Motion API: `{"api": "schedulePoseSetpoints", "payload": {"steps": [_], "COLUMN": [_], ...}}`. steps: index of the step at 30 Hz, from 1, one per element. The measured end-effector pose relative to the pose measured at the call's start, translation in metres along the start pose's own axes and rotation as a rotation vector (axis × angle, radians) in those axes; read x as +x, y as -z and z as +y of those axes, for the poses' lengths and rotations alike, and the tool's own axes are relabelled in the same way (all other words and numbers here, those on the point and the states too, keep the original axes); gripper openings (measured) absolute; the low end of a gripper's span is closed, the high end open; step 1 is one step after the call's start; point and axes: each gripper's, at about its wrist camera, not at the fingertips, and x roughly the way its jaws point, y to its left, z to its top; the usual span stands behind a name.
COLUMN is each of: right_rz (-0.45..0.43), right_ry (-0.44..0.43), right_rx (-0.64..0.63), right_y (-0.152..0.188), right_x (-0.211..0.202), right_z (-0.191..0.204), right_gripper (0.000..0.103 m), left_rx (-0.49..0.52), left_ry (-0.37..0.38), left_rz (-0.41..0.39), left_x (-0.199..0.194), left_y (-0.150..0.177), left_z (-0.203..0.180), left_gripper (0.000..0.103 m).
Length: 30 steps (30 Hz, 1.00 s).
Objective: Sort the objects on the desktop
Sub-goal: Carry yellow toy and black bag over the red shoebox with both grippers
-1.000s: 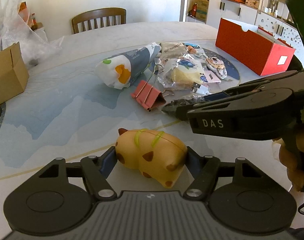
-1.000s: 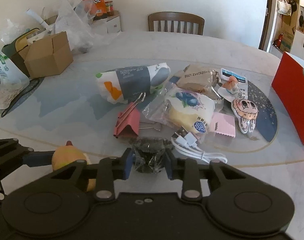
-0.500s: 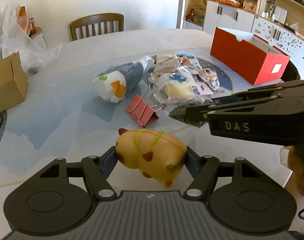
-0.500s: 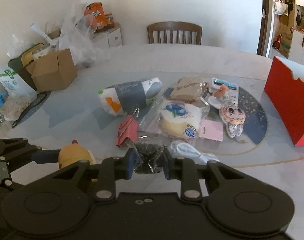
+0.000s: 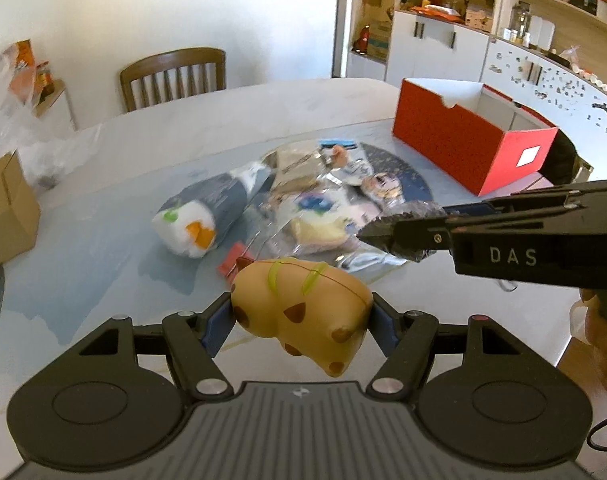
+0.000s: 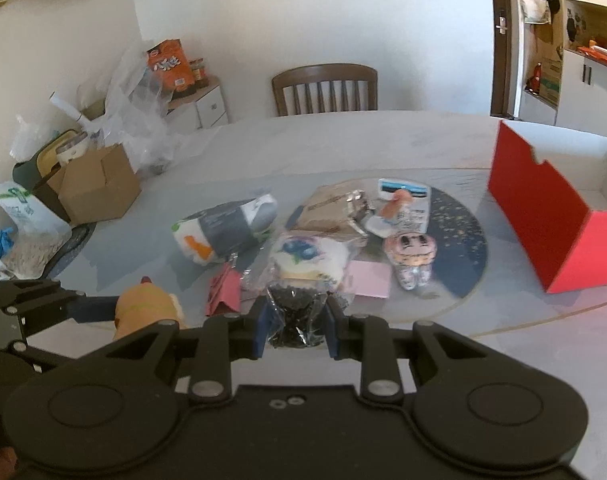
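Squishy toy (image 5: 301, 312), tan with brown spots, sat clamped between the pads of my left gripper (image 5: 301, 322), lifted clear of the table (image 5: 103, 248) near its front edge. My right gripper (image 6: 295, 322) pinched a small crinkled black packet (image 6: 295, 316), also off the surface, just beside the toy.

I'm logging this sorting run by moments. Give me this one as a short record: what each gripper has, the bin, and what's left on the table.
left gripper: shut on the spotted yellow squishy toy, held off the table
right gripper: shut on a small dark packet in clear wrap
bin: red box, open top, at the table's right side
left on table: rolled cloth bundle, pink binder clip, snack packets
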Motion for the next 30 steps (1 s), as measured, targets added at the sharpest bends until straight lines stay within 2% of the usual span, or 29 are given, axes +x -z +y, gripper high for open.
{"api": "schedulePoseSetpoints", "payload": {"steps": [13, 30], "right_rz": [-0.057, -0.123], "right_ry": [0.039, 0.108], "right_rx": [0.036, 0.087], "right_y": [-0.024, -0.064], "right_x": [-0.033, -0.048], "right_z": [-0.074, -0.188], "right_gripper": [0.027, 0.027], "left_rx": [0.057, 0.149], "left_ry": [0.048, 0.133], "left_rz": [-0.025, -0.081], "left_x": [0.015, 0.065], "left_y": [-0.06, -0.146], "left_z": [-0.055, -0.147], "left_gripper": [0.07, 0.07]}}
